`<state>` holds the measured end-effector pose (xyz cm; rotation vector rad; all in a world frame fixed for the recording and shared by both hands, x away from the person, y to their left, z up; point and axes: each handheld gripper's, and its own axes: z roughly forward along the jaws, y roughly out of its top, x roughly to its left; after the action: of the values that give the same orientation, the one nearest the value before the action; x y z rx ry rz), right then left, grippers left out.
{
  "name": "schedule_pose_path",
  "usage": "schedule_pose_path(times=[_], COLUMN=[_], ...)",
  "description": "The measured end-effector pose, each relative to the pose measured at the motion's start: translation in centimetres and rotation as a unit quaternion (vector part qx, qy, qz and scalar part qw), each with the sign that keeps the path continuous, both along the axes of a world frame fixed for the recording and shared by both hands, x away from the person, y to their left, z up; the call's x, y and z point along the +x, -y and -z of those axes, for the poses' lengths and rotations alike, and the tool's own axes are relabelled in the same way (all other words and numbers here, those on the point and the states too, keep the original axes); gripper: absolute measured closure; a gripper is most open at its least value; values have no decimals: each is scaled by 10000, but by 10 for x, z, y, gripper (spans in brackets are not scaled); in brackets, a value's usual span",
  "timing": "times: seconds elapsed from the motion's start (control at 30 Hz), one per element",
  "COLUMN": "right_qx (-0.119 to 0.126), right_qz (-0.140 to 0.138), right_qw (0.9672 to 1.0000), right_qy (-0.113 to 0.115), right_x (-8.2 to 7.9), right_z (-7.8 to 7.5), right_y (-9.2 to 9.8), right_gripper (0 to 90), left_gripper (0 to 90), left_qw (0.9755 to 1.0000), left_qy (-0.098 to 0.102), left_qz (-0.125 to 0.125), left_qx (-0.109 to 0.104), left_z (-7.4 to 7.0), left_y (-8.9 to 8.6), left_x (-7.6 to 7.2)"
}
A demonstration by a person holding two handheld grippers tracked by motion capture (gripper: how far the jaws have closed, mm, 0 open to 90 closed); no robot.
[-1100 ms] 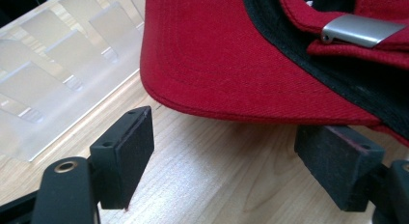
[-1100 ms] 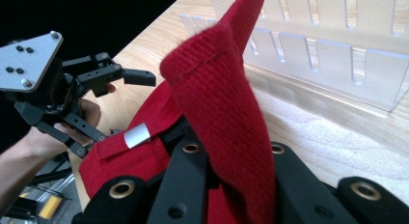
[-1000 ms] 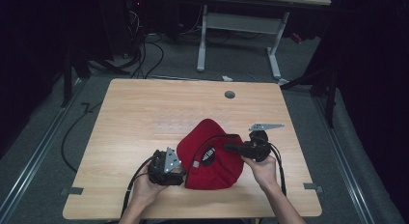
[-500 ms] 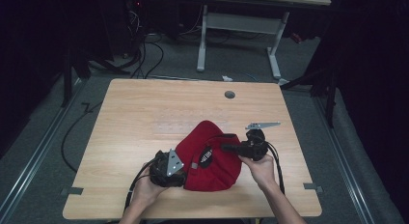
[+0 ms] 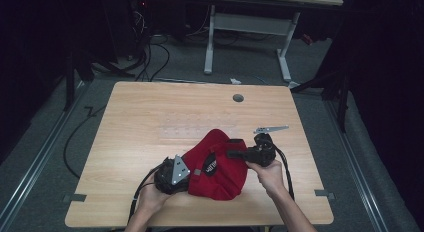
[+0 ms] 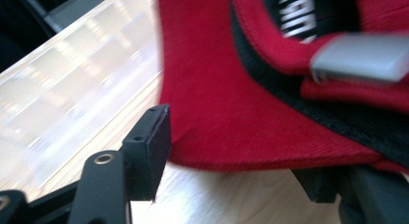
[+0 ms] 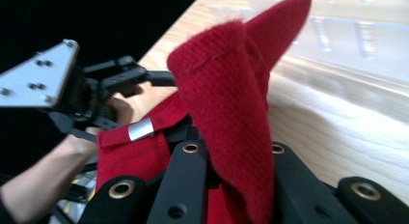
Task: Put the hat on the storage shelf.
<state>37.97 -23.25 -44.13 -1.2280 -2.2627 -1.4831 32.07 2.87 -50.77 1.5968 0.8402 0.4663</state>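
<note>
A red cap (image 5: 220, 164) is being held between two grippers near the table's (image 5: 150, 117) front edge.

The cap's fabric is being pinched in a fold by the right gripper (image 7: 238, 156), its jaws clamped tight on the cloth. The left gripper (image 6: 231, 151) is being closed on the cap's brim edge; its jaws have just been narrowing, the red rim is lying between them, and the near pad (image 6: 152, 147) is seen just beside the cloth, not yet pressing. A grey buckle (image 6: 359, 57) is being shown on the strap.
</note>
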Motion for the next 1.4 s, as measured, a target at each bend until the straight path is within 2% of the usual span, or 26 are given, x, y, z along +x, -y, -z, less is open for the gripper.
schedule_pose_path(times=[0.1,0.2,0.23,0.27,0.33,0.5,0.67,0.73,0.93,1.0,1.17,1.3,1.33,1.37,1.4], right_qx=[10,-3,-6,10,-51,-203,-249,-262,-207,-55,26,124,124,248,248], right_qz=[46,56,56,46,60,45,30,78,158,257,521,867,867,1058,1058], right_qw=[10000,10000,10000,10000,9999,9997,9995,9994,9993,9993,9979,9946,9946,9922,9922], right_qy=[25,28,54,57,75,142,167,214,250,263,395,555,555,610,610], right_x=[1,1,1,2,1,-1,-1,-1,1,2,4,5,5,5,5], right_z=[0,0,0,0,0,1,2,2,1,0,-4,-9,-9,-12,-12], right_y=[-1,-1,0,1,2,2,2,3,5,9,13,20,20,27,27], right_gripper=[863,862,861,857,853,840,818,790,754,714,640,550,550,517,517], left_gripper=[394,478,478,583,603,651,685,727,778,818,852,856,856,857,857], left_qw=[10000,9999,9999,9999,9997,9995,9990,9980,9968,9964,9959,9955,9956,9957,9957], left_qy=[54,86,98,96,12,-106,-199,-347,-414,-394,-292,-316,-319,-316,-316], left_qz=[49,63,67,81,135,260,372,488,673,733,856,891,881,869,869], left_qx=[65,0,-40,-106,-180,-146,-124,-182,-128,-127,-87,-61,-63,-66,-66], left_z=[1,-2,-3,-5,-10,-15,-16,-18,-22,-25,-29,-33,-33,-34,-34], left_y=[3,1,0,-2,-5,-9,-9,-10,-9,-10,-8,-7,-7,-8,-8], left_x=[-3,-3,-3,-3,-3,-4,-7,-8,-12,-14,-22,-25,-25,-25,-25])
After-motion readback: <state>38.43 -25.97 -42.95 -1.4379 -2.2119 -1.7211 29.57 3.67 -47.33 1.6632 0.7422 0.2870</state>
